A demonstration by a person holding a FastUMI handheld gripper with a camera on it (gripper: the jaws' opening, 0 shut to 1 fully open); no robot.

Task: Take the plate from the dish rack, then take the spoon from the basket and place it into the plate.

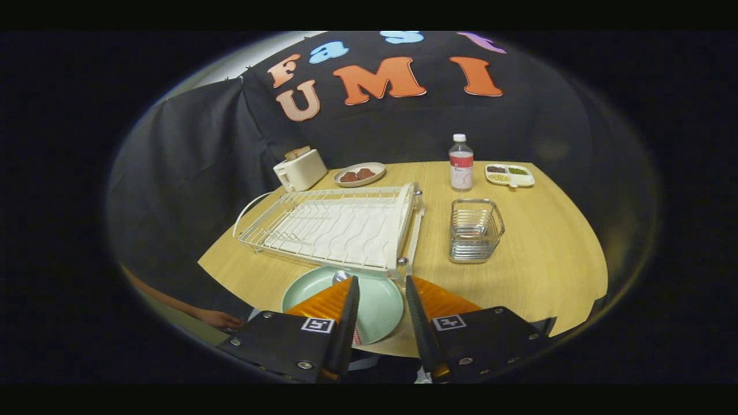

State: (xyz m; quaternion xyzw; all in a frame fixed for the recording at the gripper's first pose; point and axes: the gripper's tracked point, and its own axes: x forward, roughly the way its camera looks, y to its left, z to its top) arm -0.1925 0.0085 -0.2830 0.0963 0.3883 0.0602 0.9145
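The round light-wood counter point(536, 259) carries everything here, set against black cloth. Largest on it is the white wire dish rack point(334, 227), lying flat with a white liner under its wavy tines; its slots hold no plate. Just in front of the rack, at the counter's near edge, lies the pale green round plate point(380, 305), flat and upright-facing, its far rim tucked close under the rack's front rail. The tool point(377, 288) hangs over this plate with its two fingers held a moderate way apart, nothing pinched between them; the left finger covers part of the plate. At the tip of that left finger, on the plate's far side, shows a small shiny metal spoon bowl point(341, 276); the rest of the spoon is hidden behind the finger, and I cannot tell whether it touches the finger.

Right of the rack, apart from it, stands the square wire basket point(475, 230) in silvery metal. Beyond the rack, a cream toaster point(300, 169) with bread sticking up sits at the far left, and beside it an oval cream dish point(359, 173) with brown food pieces. A clear plastic bottle point(460, 162) with a white cap stands beyond the basket, and just right of it a white divided tray point(509, 174) holds small portions of food. A person's hand point(219, 318) rests below the counter's near left edge.
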